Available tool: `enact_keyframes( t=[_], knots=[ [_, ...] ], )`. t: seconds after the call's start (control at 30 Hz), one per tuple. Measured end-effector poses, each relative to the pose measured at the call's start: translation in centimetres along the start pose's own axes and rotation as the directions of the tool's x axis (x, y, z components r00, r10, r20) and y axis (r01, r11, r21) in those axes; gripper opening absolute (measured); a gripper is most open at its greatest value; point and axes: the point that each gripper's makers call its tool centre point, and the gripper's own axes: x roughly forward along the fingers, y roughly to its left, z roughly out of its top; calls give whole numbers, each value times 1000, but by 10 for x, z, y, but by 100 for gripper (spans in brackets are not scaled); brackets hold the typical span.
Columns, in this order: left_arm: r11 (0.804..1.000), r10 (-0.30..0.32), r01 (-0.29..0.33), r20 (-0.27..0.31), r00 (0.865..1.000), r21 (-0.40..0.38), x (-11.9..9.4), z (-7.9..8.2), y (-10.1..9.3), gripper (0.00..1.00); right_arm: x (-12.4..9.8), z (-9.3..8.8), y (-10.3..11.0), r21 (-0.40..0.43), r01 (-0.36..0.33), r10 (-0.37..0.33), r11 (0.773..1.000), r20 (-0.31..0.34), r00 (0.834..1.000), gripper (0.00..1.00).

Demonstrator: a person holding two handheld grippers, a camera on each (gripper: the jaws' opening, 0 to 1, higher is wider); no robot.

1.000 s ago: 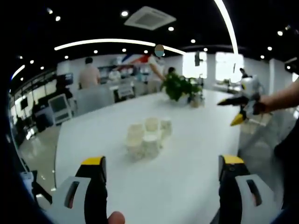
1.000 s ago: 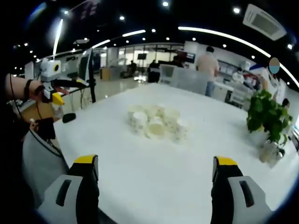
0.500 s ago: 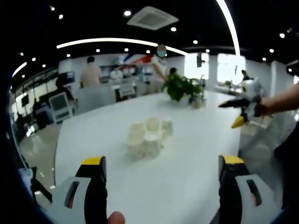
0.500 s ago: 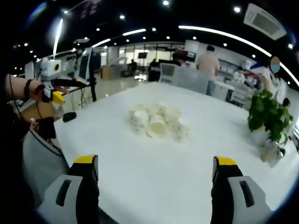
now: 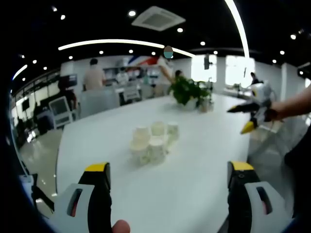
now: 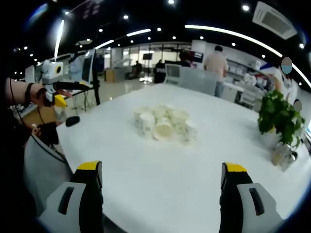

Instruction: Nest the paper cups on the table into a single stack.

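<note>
A: What carries everything?
B: A large white glossy table with a rounded edge (image 5: 194, 179), standing in an open office with black ceiling, spot lamps and long curved light strips. People stand at counters (image 6: 228, 92) beyond its far edge.

A: Anything else big on it?
B: A leafy green potted plant (image 5: 187, 90) near the far edge, seen in the right gripper view toward the table's right edge.

A: And the cups?
B: The cluster of small white paper cups (image 5: 151, 141) sits loose around the middle of the table, touching or just beside one another, well apart from every edge. None is nested that I can make out.

A: The claws?
B: The left gripper (image 5: 167, 177) hangs over the near edge with jaws spread wide and nothing between them. The right gripper (image 6: 163, 177) is likewise spread wide and bare. Each also shows small in the other's view, held in a hand off the table's side.

A: Changed from half a second ago?
B: Hardly. Both views have shifted slightly, so the cups sit a touch differently in the picture; that is the cameras moving. The cups lie as they did, and the jaws are as wide as before.

A: What is unclear?
B: The cups are blurred, so their count and any print cannot be told. A small dark object (image 6: 73, 121) near the table's left edge is too small to name.
</note>
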Motion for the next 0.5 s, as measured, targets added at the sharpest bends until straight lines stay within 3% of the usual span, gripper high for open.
enact_keyframes(
  t=[0.5],
  knots=[
    [1000, -3, 3, 2, 1000, -14, 0, 0, -1, 99, -1, 0, -1, -3, 0, 0, 1000, -1, 1000, 100]
  ],
)
